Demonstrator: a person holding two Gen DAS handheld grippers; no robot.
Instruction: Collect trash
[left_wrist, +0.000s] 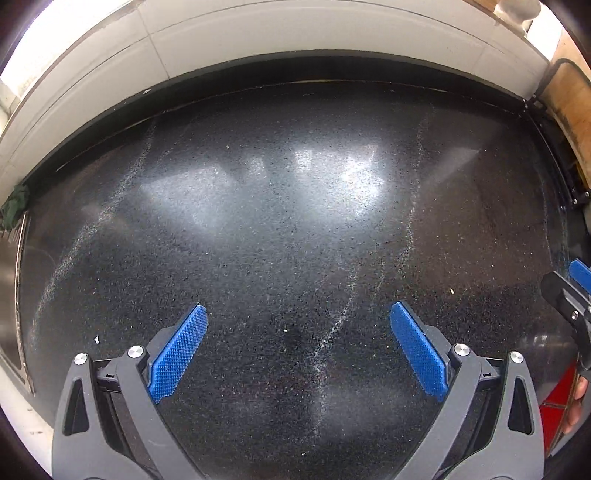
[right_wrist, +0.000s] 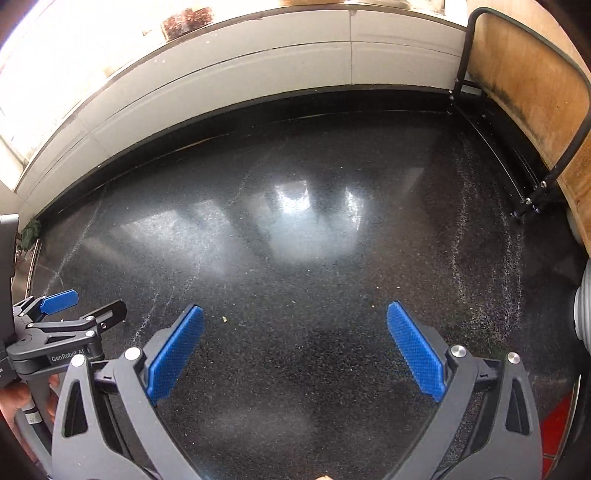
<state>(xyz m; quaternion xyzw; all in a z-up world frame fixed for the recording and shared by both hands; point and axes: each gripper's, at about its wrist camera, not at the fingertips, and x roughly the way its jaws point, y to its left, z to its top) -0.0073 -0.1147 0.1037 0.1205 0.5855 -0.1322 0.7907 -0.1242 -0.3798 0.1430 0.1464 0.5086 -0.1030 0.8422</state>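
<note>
My left gripper (left_wrist: 298, 314) hangs open over a black speckled countertop (left_wrist: 280, 221), its blue pads wide apart with nothing between them. My right gripper (right_wrist: 295, 314) is open too, empty, above the same counter (right_wrist: 314, 258). Each gripper shows in the other's view: the right one at the far right edge (left_wrist: 570, 291), the left one at the far left (right_wrist: 70, 310). Only tiny scraps lie on the counter: a white fleck (left_wrist: 96, 339), a pale crumb (left_wrist: 451, 291) and a greenish crumb (right_wrist: 223, 317). No larger piece of trash is in sight.
A white tiled wall (left_wrist: 258, 40) runs along the counter's back. A wooden board in a black metal frame (right_wrist: 528, 85) stands at the right. A steel sink edge (left_wrist: 11, 288) and a green cloth (left_wrist: 14, 206) lie left. A red object (left_wrist: 557, 398) sits low right.
</note>
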